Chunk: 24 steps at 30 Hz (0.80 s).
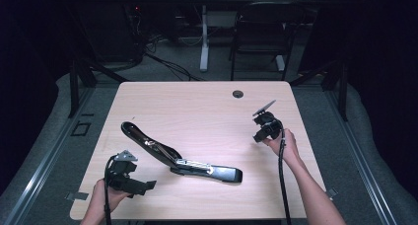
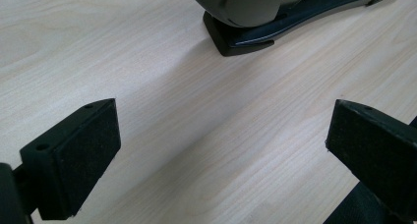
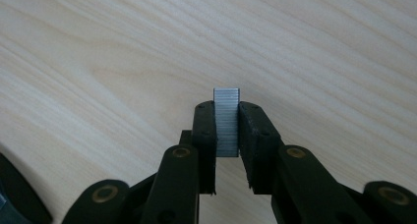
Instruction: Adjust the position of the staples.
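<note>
Right gripper view: I read my right tool (image 3: 226, 123) as nearly closed, both pads clamped on a strip of staples (image 3: 226, 117) that stands upright between them above the bench (image 3: 98, 47). Left gripper view shows my left tool (image 2: 221, 150) spread wide with nothing between the pads, aimed at the stapler (image 2: 275, 17) lying opened out just ahead. High view places my left hand (image 1: 101, 198) at the near-left bench edge and my right hand (image 1: 286, 143) raised at the right side.

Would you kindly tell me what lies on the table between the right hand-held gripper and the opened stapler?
Nothing: the high view shows bare table between the right hand-held gripper, shut on a staple strip, and the stapler.
</note>
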Tool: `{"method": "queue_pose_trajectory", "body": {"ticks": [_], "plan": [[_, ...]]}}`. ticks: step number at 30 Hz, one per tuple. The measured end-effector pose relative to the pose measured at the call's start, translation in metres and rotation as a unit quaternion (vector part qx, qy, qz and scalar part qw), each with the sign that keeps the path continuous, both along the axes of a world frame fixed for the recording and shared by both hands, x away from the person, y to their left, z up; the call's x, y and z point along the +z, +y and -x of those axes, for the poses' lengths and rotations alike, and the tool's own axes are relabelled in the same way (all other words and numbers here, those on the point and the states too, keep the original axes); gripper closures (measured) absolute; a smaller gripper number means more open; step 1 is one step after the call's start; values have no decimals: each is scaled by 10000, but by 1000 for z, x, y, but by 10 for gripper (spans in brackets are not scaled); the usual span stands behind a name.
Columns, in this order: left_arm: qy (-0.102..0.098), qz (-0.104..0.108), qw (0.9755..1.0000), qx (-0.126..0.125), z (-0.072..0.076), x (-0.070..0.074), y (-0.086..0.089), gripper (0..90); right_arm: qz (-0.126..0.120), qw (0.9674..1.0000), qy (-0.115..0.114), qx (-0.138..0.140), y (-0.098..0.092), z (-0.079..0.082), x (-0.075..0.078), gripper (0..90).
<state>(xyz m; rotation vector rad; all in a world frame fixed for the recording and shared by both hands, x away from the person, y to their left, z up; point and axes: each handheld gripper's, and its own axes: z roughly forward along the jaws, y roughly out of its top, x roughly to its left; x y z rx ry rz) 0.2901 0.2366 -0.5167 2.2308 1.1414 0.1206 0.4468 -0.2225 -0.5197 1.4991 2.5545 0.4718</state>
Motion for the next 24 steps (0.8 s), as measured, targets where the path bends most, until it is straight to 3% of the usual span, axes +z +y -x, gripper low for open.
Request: {"method": "queue_pose_trajectory", "body": {"ticks": [9,18,23,24], "plan": [[-20,11,10000,22,-1,-1,1,0,48,9999,41,115,-5,15,5,779],[-62,-21,10000,-4,-1,0,1,0,-26,9995,-171,259,0,35,15,779],[-86,-12,10000,5,-1,0,2,0,32,9987,-148,496,5,47,19,779],[-88,-13,10000,14,-1,0,3,0,-15,9988,-247,431,6,50,17,779]]}}
